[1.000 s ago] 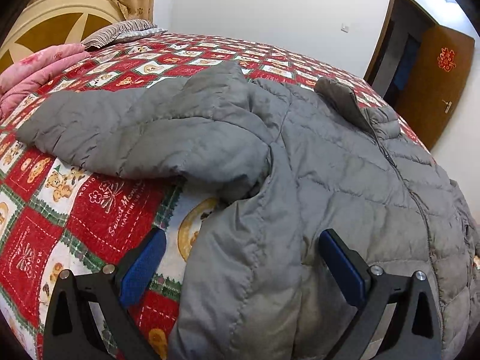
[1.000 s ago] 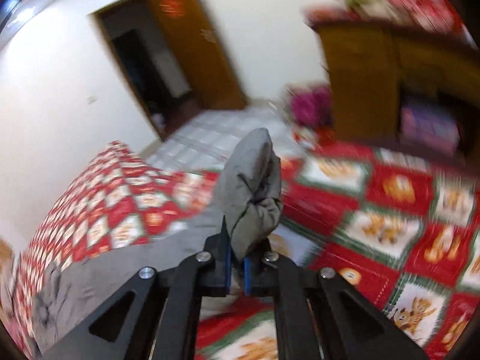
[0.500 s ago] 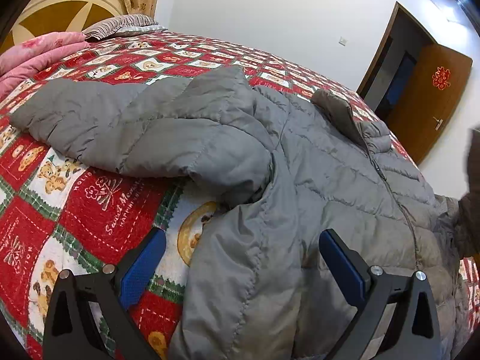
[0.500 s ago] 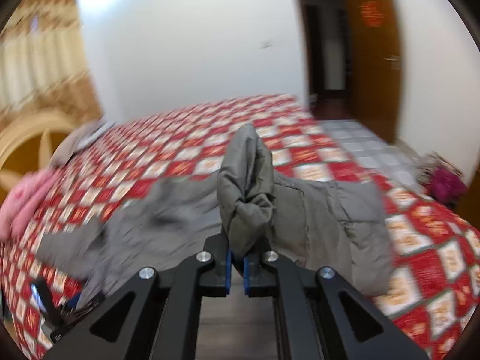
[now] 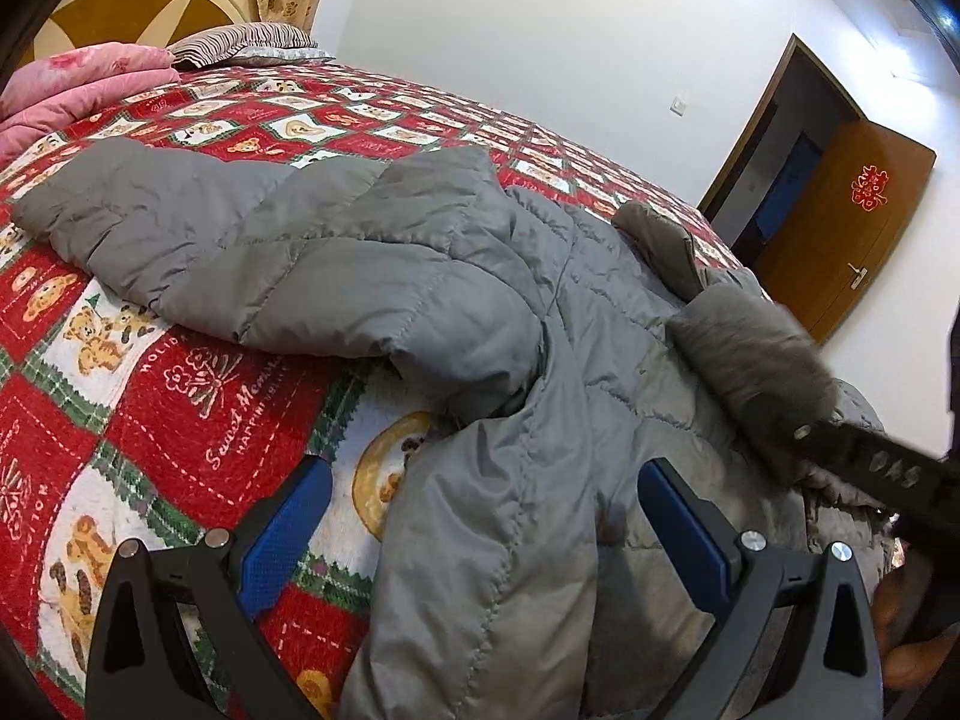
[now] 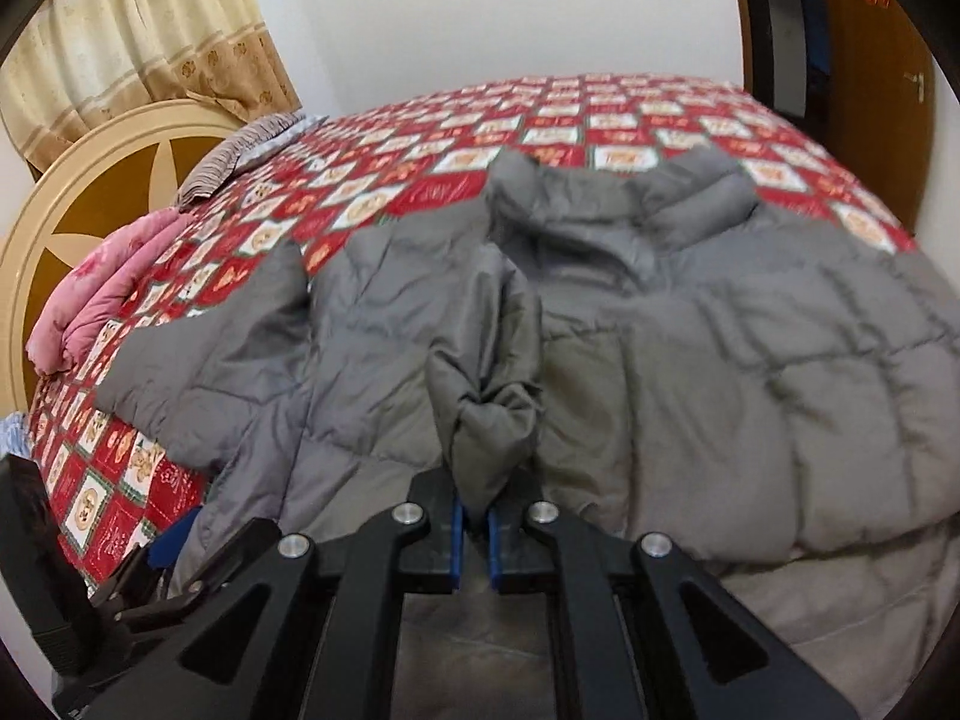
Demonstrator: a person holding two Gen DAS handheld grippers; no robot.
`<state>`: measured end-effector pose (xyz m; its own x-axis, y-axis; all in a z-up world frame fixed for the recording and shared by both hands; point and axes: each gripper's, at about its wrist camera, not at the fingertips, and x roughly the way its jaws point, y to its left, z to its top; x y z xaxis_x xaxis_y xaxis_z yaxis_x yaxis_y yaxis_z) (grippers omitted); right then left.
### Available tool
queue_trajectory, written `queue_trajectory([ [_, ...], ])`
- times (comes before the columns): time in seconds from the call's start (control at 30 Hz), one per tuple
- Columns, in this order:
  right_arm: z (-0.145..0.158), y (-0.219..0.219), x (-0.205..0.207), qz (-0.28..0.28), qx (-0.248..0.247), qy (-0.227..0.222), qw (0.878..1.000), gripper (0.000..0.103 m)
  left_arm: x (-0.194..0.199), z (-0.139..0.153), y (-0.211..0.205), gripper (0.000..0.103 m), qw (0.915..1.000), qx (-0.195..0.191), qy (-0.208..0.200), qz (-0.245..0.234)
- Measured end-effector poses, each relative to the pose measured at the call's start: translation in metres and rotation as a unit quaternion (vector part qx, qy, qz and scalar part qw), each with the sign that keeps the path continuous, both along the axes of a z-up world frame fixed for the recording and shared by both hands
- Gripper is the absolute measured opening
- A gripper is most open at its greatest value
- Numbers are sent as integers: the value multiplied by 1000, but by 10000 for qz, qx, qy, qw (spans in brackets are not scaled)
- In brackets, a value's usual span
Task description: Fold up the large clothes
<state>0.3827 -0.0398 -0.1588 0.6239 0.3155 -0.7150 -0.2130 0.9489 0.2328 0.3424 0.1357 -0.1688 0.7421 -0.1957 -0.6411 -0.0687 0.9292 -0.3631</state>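
A grey puffer jacket (image 6: 690, 360) lies spread on the bed (image 5: 180, 420), over a red teddy-bear quilt. The right wrist view shows the right gripper (image 6: 474, 534) with the jacket's sleeve cuff (image 6: 486, 408) bunched between its blue pads as the jaws begin opening. Only the left wrist view shows the left gripper (image 5: 480, 534) released wide over the jacket's side, and the open wooden door (image 5: 840, 228).

Puffy grey quilted jacket (image 5: 540, 396) covering the near bed edge, bare red patchwork bedspread (image 5: 150, 396) open leftward, pink folded blanket (image 5: 72, 84) blocking the headboard end
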Motion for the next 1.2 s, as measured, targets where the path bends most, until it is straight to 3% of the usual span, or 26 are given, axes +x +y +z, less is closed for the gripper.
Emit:
queue_trajectory([
  [0.03, -4, 0, 0, 32, 55, 81, 9999, 16, 0, 0, 0, 102, 10000, -12, -7, 0],
  [0.1, -7, 0, 1, 280, 223, 376, 9987, 38, 0, 0, 0, 102, 10000, -29, -12, 1],
  [0.13, -5, 0, 0, 421, 408, 489, 9971, 57, 0, 0, 1, 102, 10000, -29, -10, 1],
  [0.17, 2, -4, -4, 562, 692, 529, 9946, 63, 0, 0, 1, 102, 10000, -25, -6, 2],
  [0.27, 35, -34, -21, 755, 1263, 100, 9891, 58, 0, 0, 0, 102, 10000, 7, 29, 6],
  [0.33, 59, -72, -30, 286, 1214, -434, 9912, 50, 1, 1, -1, 102, 10000, 52, 67, 9],
  [0.37, 67, -93, -31, -79, 1092, -592, 9922, 40, 2, 1, -2, 102, 9999, 75, 84, 14],
  [0.4, 71, -120, -28, -598, 850, -649, 9925, 36, 3, 1, -2, 102, 9999, 112, 110, 22],
  [0.5, 60, -186, -15, -1839, 183, -479, 9816, 28, 6, 8, -9, 102, 9988, 373, 319, 27],
  [0.57, 45, -216, -10, -2232, 11, -294, 9743, 28, 5, 23, -18, 102, 9981, 481, 352, -126],
  [0.67, 4, -250, -8, -2699, 24, 285, 9625, 27, 5, 52, -36, 102, 9973, 676, 57, -266],
  [0.73, -19, -259, -11, -2845, 121, 544, 9571, 25, 17, 66, -51, 102, 9963, 789, 70, -323],
  [0.77, -21, -260, -15, -2838, 185, 383, 9579, 25, 25, 69, -60, 102, 9958, 816, 104, -391],
  [0.83, -14, -258, -16, -2738, 62, 349, 9611, 25, 40, 74, -79, 102, 9936, 1033, 197, -421],
  [0.93, 12, -261, -25, -2671, 387, -51, 9629, 28, 53, 74, -98, 102, 9905, 1307, 254, -336],
  [1.07, 43, -261, -12, -2799, 315, -477, 9583, 30, 67, 53, -113, 102, 9864, 1553, 464, -261],
  [1.2, 21, -250, 18, -2674, 110, -254, 9632, 30, 73, 17, -118, 102, 9796, 1839, 804, -38],
])
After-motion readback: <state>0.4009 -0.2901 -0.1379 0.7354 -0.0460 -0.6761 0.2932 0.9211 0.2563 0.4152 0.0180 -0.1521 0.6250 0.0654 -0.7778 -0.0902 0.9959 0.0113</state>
